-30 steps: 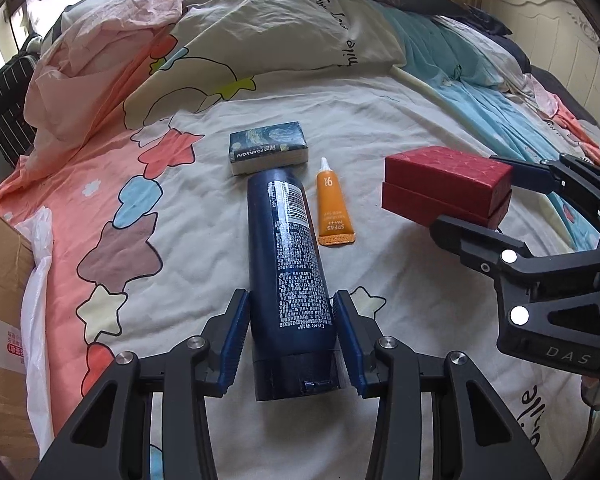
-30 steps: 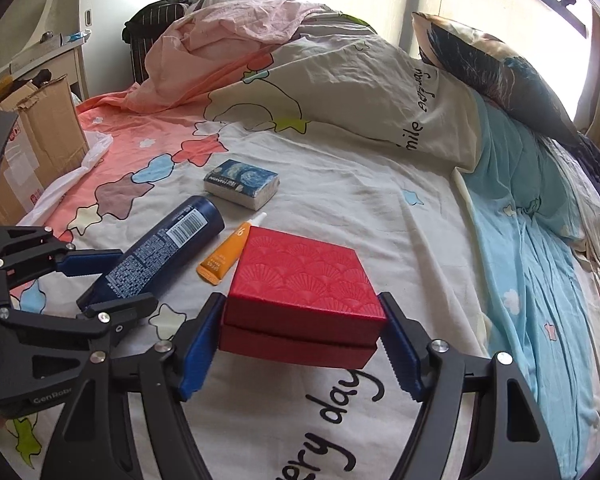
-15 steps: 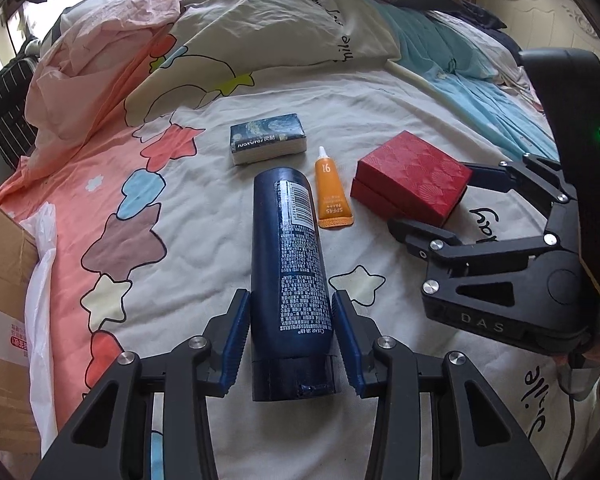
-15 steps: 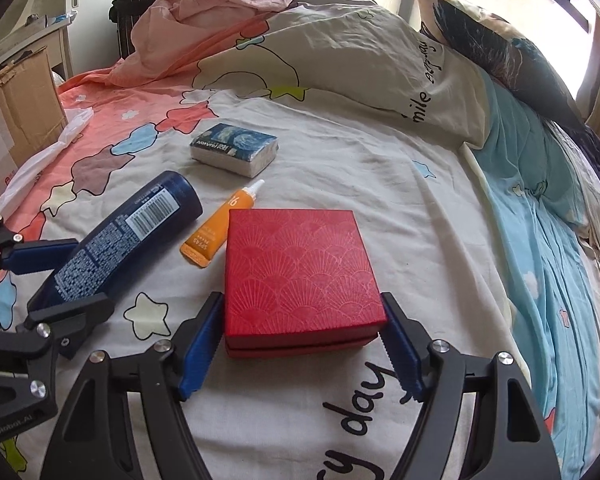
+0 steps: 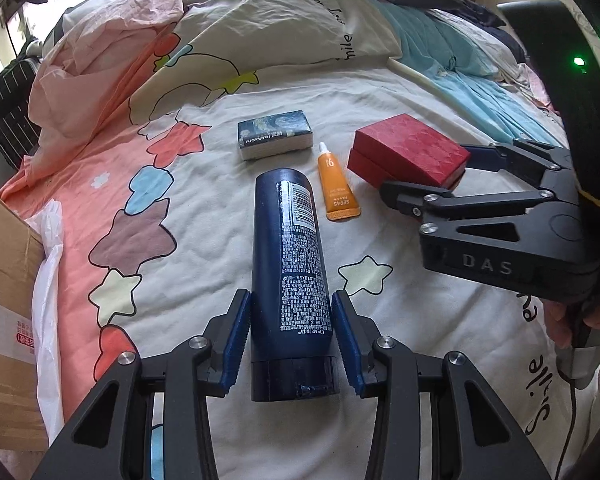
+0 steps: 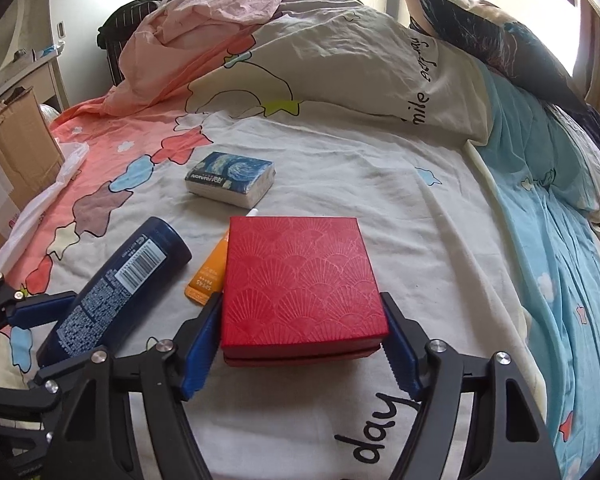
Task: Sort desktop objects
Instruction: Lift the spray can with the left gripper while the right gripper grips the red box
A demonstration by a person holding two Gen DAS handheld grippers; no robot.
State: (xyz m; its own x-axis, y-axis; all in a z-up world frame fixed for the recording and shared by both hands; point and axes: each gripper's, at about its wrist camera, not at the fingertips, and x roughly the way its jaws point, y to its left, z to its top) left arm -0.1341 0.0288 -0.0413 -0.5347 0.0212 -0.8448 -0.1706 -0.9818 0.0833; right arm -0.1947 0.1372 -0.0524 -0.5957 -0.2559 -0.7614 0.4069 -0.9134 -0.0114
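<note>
Since a second ago the red box (image 6: pixel 300 280), clasped in the right claw (image 6: pixel 300 346), has been lowered onto the bed (image 6: pixel 380 184) at the orange tube's (image 5: pixel 334 184) three o'clock, while the bottle (image 5: pixel 290 264), long axis toward twelve, is gripped by the left claw (image 5: pixel 290 338).

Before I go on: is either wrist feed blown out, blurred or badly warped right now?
Left wrist view: window glow clips the top left, the bed edges curve, but the dark blue bottle and its label print are sharp. Right wrist view: windows at the top and top right are blown out, the red box is crisp, with no motion blur.
</note>
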